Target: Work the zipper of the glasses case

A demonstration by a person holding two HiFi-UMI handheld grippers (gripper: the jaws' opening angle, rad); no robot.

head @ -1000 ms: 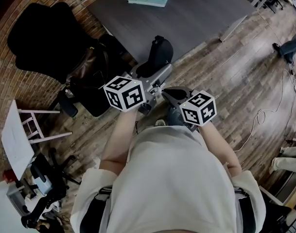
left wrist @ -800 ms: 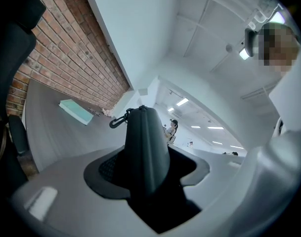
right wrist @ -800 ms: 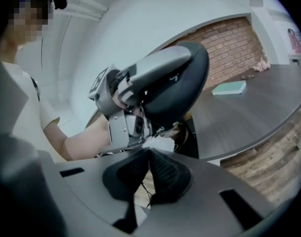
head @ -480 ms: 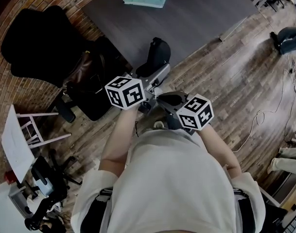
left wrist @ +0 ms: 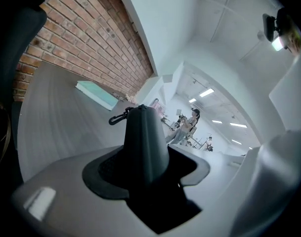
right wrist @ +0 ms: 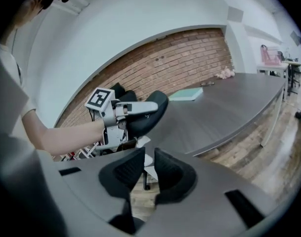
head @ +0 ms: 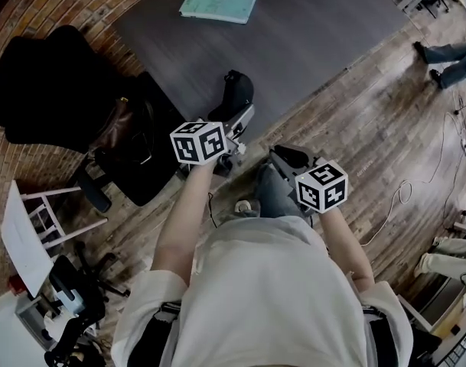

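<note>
Left gripper (head: 240,121): jaws clamped on the glasses case (left wrist: 146,142), whose long axis runs away from them, clip (left wrist: 118,117) end farthest, at the counter (head: 317,37) edge. Right gripper (right wrist: 149,174): jaws have just been opening and are narrowly parted, with nothing between. The case lies apart at their upper left. Zipper pull not discernible.

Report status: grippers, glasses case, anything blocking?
Left gripper shut on glasses case. Right gripper empty, jaws just opened slightly, apart from case. Zipper state unreadable. Nothing seen between them.
</note>
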